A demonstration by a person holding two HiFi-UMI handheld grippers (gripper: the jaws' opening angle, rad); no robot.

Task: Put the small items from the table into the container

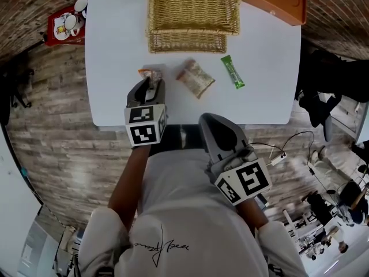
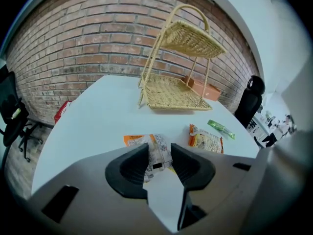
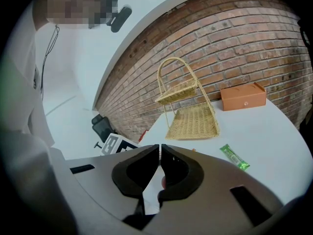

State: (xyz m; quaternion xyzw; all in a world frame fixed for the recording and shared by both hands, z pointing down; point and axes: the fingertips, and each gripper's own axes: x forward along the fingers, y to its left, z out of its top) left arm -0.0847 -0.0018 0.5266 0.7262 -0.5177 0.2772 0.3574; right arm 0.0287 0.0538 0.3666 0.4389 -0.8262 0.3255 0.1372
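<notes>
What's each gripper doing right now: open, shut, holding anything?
Left gripper: open, jaws either side of a snack packet, not clamped on it.
Right gripper: shut, empty.

Steep overhead head view; two low gripper views toward shared basket

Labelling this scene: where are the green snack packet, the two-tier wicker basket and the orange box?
Green snack packet [image 1: 233, 72], head view, middle of wrapper.
Two-tier wicker basket [image 1: 187, 46], head view, lower tier's front rim.
Orange box [image 1: 277, 0], head view, top face.
</notes>
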